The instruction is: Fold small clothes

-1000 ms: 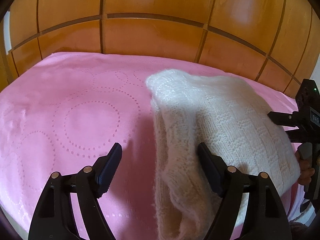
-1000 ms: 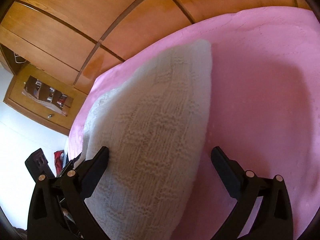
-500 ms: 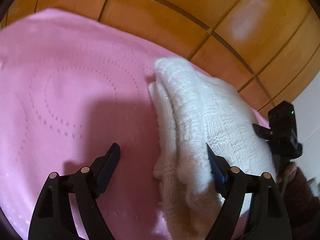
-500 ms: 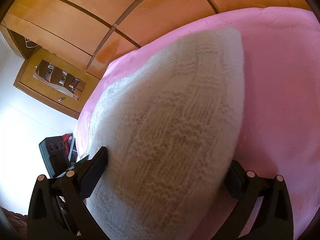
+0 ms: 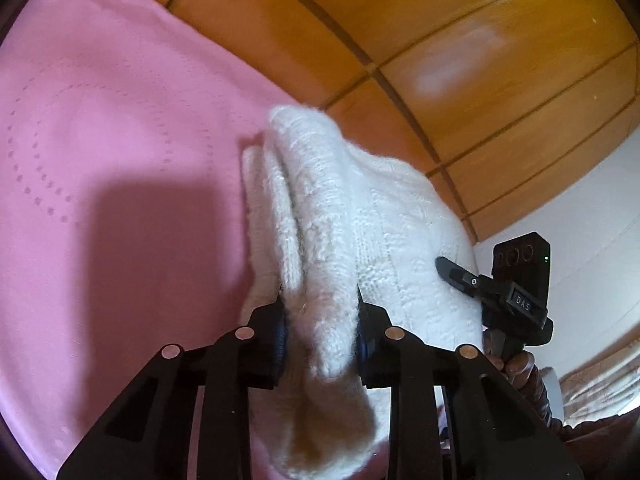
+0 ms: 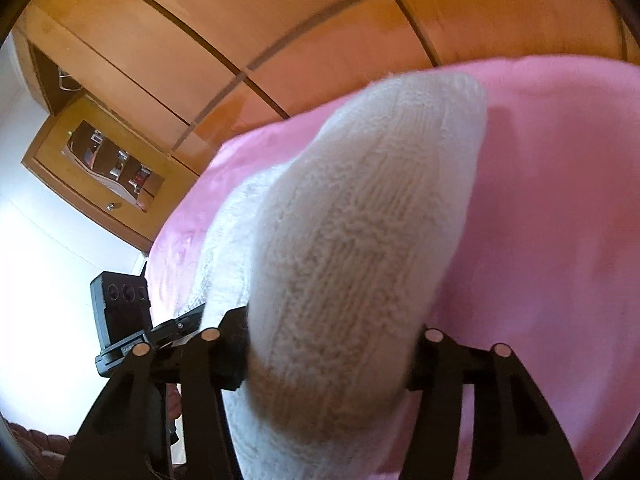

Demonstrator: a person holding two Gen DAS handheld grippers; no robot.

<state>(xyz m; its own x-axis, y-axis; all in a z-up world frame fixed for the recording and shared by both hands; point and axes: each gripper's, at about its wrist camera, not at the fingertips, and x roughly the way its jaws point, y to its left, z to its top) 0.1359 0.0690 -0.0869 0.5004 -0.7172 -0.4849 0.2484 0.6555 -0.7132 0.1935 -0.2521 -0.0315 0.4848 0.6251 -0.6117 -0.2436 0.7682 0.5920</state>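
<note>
A folded white knit sweater (image 5: pixel 360 220) lies on a pink bedspread (image 5: pixel 100 140). My left gripper (image 5: pixel 320 332) is shut on the sweater's near left edge, its thick layers bunched between the jaws. My right gripper (image 6: pixel 328 344) is shut on the sweater (image 6: pixel 360 220) at its near right edge; the knit bulges between the jaws and hides the pads. The right gripper also shows in the left wrist view (image 5: pixel 456 272), against the sweater's right side. The left gripper's body shows in the right wrist view (image 6: pixel 120 312).
A wooden panelled headboard (image 5: pixel 400 40) runs behind the bed. The pink bedspread (image 6: pixel 560 200) spreads to both sides of the sweater. A wooden cabinet with a glass door (image 6: pixel 108 172) stands on the white wall left of the bed.
Both grippers moved in over the sweater's near edge and closed on it. They were open a second ago, and the fabric now bunches up between the jaws.
</note>
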